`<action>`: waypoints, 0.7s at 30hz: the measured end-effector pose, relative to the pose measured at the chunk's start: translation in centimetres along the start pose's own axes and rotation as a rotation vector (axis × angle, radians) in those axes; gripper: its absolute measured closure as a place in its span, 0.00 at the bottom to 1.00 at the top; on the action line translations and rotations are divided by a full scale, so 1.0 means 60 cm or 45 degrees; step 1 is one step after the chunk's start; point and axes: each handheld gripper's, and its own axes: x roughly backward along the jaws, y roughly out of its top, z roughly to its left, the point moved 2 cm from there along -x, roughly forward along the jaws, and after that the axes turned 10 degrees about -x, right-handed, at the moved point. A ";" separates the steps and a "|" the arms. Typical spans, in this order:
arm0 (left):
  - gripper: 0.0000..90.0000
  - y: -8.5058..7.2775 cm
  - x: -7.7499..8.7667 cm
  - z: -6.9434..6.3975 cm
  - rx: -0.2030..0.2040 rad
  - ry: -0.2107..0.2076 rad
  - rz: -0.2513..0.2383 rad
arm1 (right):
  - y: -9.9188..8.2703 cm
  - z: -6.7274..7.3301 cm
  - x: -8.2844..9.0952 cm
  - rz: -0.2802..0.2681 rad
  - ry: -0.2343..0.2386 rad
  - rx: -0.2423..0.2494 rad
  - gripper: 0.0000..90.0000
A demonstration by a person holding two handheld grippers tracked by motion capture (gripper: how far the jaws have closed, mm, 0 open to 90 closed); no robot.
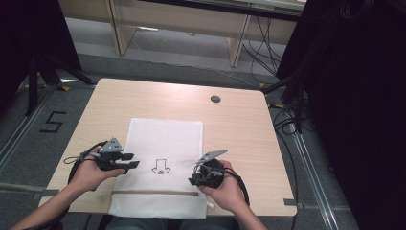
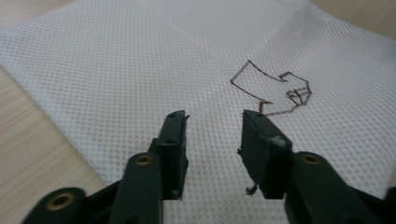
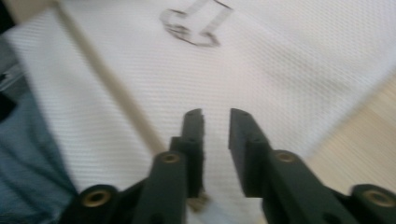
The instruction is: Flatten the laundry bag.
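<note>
A white mesh cloth [image 1: 163, 139] lies flat on the wooden table [image 1: 239, 124], with a small outlined arrow-like mark [image 1: 161, 166] drawn near its front. My left gripper [image 1: 131, 160] is at the cloth's left edge, pointing right across it. In the left gripper view its jaws [image 2: 212, 116] stand open just above the cloth [image 2: 116, 60], nothing between them, with the mark [image 2: 273, 91] just beyond the right jaw. My right gripper [image 1: 192, 177] sits at the cloth's right front edge. Its jaws [image 3: 215, 114] are open by a narrow gap over the cloth [image 3: 280, 70], holding nothing; the mark [image 3: 196, 28] is farther off.
The cloth's front end hangs over the table's near edge, crossed by a thin strip [image 1: 153, 192]. A round cable hole [image 1: 215, 99] is at the back of the table. Black stands and cables [image 1: 287, 110] flank the table. A person's blue trousers [image 3: 28, 154] lie below the edge.
</note>
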 end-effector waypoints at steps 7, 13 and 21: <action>0.96 0.001 -0.008 -0.016 -0.094 -0.070 0.101 | 0.000 -0.024 -0.013 0.052 -0.071 -0.051 1.00; 0.99 -0.001 -0.015 -0.024 -0.090 -0.090 0.182 | 0.002 -0.020 -0.031 0.094 -0.074 -0.047 1.00; 0.99 -0.003 -0.034 -0.016 -0.156 -0.107 0.298 | 0.000 -0.026 -0.046 0.161 -0.123 -0.003 0.98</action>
